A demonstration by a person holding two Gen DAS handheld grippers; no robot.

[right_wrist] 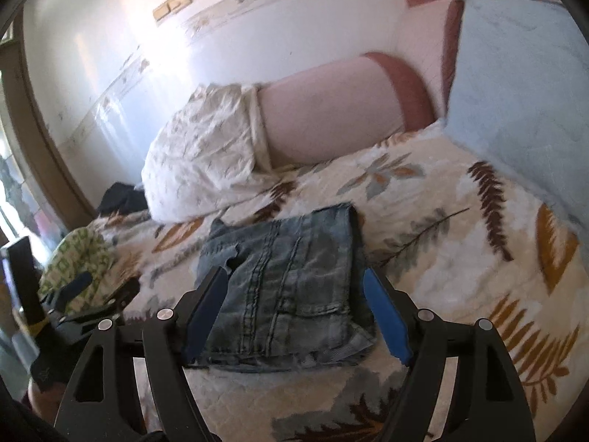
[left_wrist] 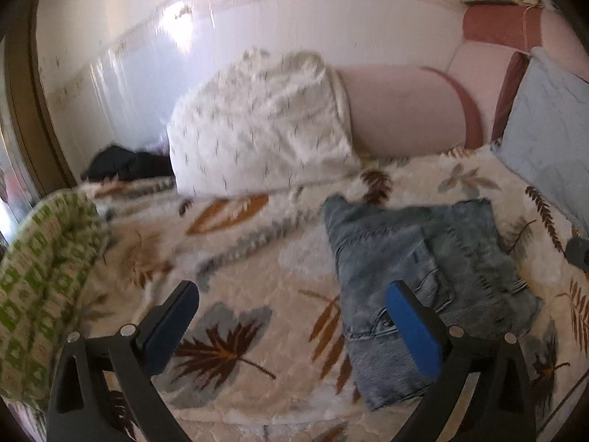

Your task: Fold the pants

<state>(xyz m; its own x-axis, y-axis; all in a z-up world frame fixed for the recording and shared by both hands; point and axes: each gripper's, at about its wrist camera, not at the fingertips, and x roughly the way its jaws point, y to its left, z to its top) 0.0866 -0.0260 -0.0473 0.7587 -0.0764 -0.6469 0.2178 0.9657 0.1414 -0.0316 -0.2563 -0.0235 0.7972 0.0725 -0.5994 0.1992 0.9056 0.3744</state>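
The pants are faded blue jeans (left_wrist: 423,276) lying folded into a compact stack on the leaf-patterned bedspread (left_wrist: 257,258). In the right wrist view the jeans (right_wrist: 287,287) lie flat straight ahead, between and just beyond my fingers. My left gripper (left_wrist: 294,328) is open and empty, to the left of the jeans, with its right blue pad over their near edge. My right gripper (right_wrist: 298,316) is open and empty, just above the jeans' near edge. The left gripper also shows in the right wrist view (right_wrist: 84,294) at the far left.
A white patterned pillow (left_wrist: 257,125) and a pink bolster (left_wrist: 405,110) lie against the tiled wall. A light blue pillow (right_wrist: 515,84) stands at the right. A green patterned cloth (left_wrist: 40,269) lies at the bed's left edge. A dark garment (left_wrist: 125,164) lies by the wall.
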